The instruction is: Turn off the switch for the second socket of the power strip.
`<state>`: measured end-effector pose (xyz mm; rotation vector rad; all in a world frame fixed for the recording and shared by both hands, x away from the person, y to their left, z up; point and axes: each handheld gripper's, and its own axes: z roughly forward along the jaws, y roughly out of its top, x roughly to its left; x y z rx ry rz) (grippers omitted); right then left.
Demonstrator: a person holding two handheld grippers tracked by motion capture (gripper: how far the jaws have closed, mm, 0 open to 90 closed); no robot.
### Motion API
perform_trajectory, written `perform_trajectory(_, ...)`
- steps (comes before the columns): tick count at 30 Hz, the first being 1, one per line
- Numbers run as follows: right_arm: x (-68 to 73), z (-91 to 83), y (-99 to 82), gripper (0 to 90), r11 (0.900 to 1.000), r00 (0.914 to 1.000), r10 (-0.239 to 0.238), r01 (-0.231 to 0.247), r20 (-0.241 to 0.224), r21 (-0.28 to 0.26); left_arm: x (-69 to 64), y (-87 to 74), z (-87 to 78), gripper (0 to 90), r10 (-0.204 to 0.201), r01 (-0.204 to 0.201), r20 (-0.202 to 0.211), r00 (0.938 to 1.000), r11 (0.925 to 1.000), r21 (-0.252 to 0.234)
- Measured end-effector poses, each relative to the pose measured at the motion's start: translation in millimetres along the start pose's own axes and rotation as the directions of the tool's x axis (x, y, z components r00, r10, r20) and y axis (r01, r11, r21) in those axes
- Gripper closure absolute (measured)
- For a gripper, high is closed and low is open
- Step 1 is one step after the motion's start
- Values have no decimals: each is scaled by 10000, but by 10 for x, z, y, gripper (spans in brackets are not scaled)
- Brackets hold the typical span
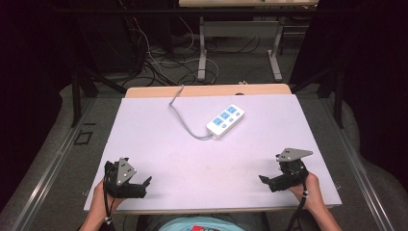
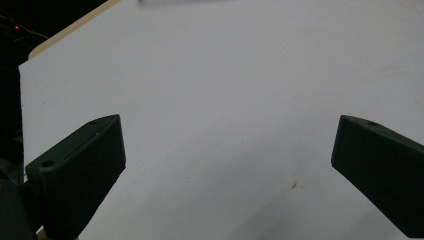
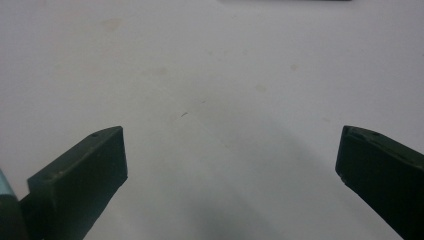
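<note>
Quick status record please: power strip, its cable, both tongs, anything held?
power strip: white with blue sockets, flat on the white table, far centre
cable: grey, runs from the strip off the far edge
left tongs: open, near left corner, nothing held
right tongs: open, near right corner, nothing held
contact with strip: none

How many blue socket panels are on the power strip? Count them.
3, in a row along the power strip at the white board's far middle: near, middle, far. None appear hidden.
</note>
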<state>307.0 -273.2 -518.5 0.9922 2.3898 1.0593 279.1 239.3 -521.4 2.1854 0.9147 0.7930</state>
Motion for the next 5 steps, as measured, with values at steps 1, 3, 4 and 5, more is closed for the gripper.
perform_trajectory(1, -3, 2, -1, 0, 10000, 10000, -49, 49, 13, -14, 0, 0, 0, 7, 2, -2, -9, 10000, 10000, 1)
perform_trajectory(3, 0, -2, 0, 0, 10000, 10000, -29, 29, 23, -11, 0, 0, -1, 7, 13, -13, -6, 10000, 10000, 21)
perform_trajectory(4, 1, -1, 0, 0, 10000, 10000, -45, 45, 62, -40, 2, 1, -1, 8, 42, -42, 27, 10000, 10000, 57)
perform_trajectory(5, 0, -1, 0, 0, 10000, 10000, -61, 61, 63, -36, -7, -1, 6, 7, -23, 23, 26, 10000, 10000, 24)
